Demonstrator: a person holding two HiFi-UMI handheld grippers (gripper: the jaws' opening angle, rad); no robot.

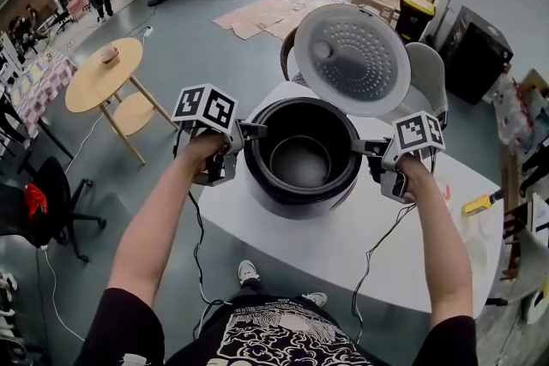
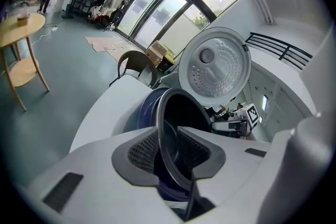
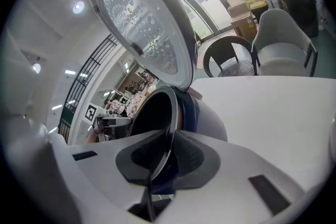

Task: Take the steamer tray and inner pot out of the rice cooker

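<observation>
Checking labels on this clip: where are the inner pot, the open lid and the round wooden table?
inner pot (image 1: 300,160), head view, on its dark floor.
lid (image 1: 364,56), head view, on its dotted inner face.
round wooden table (image 1: 94,86), head view, on its bare top.

no legible text, seemingly, in any view

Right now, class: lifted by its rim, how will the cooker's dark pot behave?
Probably stiff: the dark pot's rim looks unbent where the left gripper and right gripper clamp it. Likely slippery, being smooth and glossy. Held on opposite sides, it should lift level.
</observation>
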